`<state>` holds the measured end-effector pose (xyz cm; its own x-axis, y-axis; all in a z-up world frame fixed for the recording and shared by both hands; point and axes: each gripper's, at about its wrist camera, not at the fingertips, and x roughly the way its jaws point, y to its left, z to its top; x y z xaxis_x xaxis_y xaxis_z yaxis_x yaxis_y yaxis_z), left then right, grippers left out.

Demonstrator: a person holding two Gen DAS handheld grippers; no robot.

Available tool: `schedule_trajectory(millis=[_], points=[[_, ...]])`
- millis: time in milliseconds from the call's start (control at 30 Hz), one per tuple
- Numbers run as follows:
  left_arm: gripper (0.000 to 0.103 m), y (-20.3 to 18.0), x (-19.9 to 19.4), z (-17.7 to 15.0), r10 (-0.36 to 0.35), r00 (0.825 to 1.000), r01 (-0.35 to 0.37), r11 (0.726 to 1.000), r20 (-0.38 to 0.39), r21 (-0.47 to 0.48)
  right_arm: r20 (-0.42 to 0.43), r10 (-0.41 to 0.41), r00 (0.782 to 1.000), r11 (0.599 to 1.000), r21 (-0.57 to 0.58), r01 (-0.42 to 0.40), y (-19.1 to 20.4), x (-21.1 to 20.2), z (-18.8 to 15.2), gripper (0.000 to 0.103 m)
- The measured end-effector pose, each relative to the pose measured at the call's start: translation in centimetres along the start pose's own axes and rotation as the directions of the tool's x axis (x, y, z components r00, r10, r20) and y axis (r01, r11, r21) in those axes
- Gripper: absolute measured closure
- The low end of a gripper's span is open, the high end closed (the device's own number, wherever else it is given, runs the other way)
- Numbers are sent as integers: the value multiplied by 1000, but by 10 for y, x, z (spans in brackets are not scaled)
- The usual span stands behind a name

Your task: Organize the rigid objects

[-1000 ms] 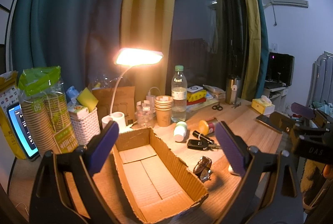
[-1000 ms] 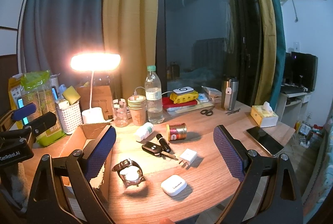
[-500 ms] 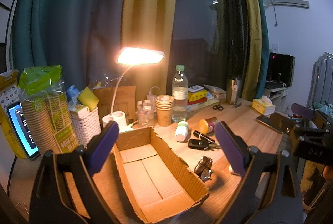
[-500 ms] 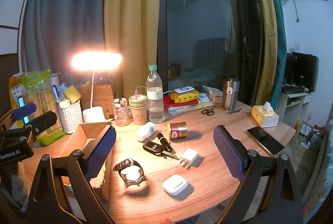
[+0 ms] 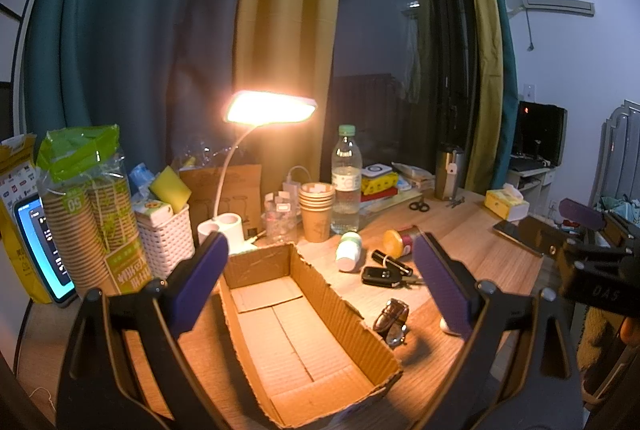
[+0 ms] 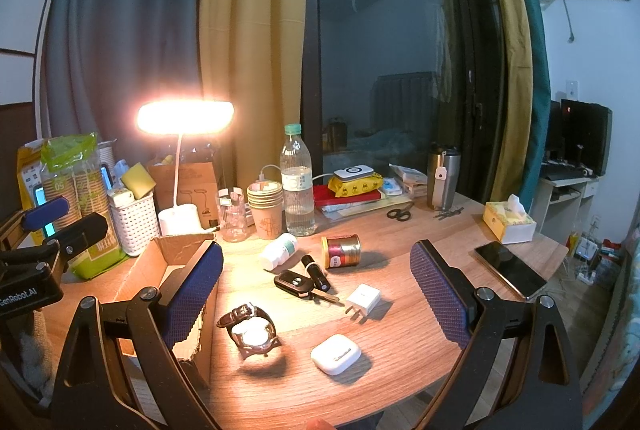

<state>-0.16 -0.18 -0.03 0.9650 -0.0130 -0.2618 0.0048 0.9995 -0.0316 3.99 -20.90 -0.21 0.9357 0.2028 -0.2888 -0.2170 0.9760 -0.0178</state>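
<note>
Beside the empty cardboard box [image 5: 296,330], watch [image 6: 252,332], key fob [image 6: 294,283] & earbud case [image 6: 335,353] lie loose on surface [image 6: 400,330] (nothing's shifted in the last sec), left gripper [image 5: 320,290] & right gripper [image 6: 316,296] jaws spread, empty — sorting not begun, I'd say.

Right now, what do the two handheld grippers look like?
Both are black, angular frames with two splayed fingers carrying dark blue dimpled pads. The left gripper body reads "GenRobot.AI" in white, seen from the right wrist view. The right gripper looks identical. No cables show.
</note>
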Motion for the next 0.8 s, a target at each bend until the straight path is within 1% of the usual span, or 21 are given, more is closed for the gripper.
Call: schedule_trajectory(millis=[233,367,500,633,733,800], points=[[8,1,0,-1,1,1000,-1,1000,-2,-3,-3,1,1000,1000,-1,-1,0,1,-1,7],[8,8,3,-6,21,1000,-20,1000,-12,3,-16,1,1000,1000,0,-1,1,4,-5,7],[8,13,14,-14,52,997,-51,999,-63,17,-27,-5,1000,1000,2,5,0,8,-8,7],[8,22,28,-30,94,987,-91,995,-127,33,-57,-25,998,1000,8,25,-7,19,-13,7],[8,34,43,-44,112,974,-110,994,-199,21,-86,-36,996,999,17,37,-12,28,-19,7],[8,42,55,-54,127,959,-128,992,-255,9,-100,-41,994,999,19,43,-15,34,-23,7]])
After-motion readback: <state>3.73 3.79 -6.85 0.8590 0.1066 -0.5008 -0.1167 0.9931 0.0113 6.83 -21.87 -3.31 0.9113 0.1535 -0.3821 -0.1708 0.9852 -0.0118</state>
